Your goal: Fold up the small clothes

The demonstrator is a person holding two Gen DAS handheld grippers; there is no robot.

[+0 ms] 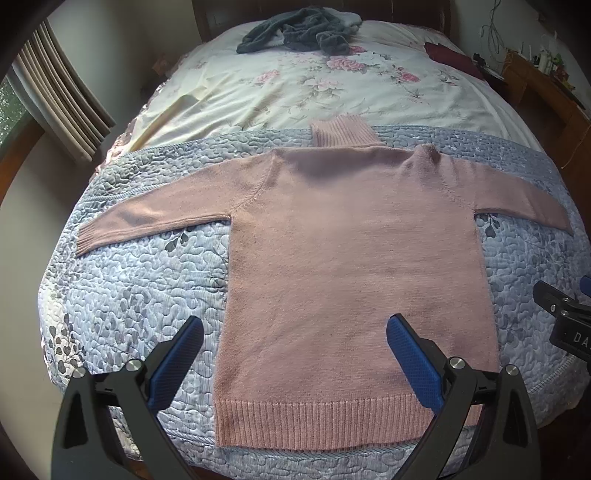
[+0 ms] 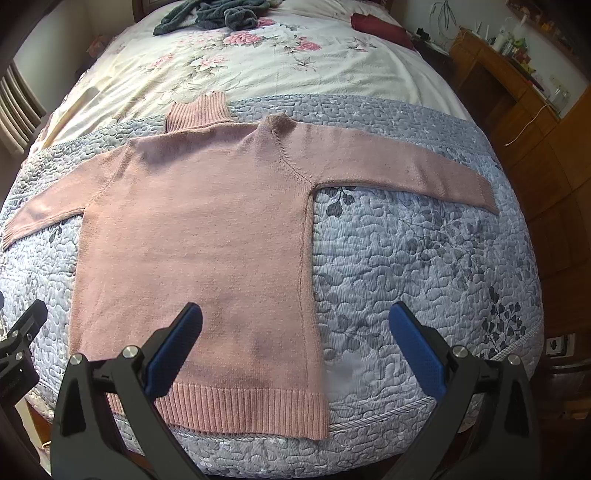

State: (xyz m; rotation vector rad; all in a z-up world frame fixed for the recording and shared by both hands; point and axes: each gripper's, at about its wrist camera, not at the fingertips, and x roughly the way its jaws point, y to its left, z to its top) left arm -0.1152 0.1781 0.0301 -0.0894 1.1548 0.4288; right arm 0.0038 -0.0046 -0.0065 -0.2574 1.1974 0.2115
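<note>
Quilt (image 1: 122, 295) under flat pink sweater (image 1: 354, 266)

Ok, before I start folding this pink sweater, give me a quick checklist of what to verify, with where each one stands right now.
1. Pink sweater lies flat on the grey quilt, body smooth: ok.
2. Both sleeves spread out to the sides, not tucked under: ok.
3. Left gripper open and holding nothing: ok.
4. Right gripper open and holding nothing: ok.
5. Collar lies flat past the shoulders: ok, though a small bump of fabric sits at the shoulder on the right.
6. Other clothes clear of the sweater: ok, the dark grey pile lies far up the bed.
</note>
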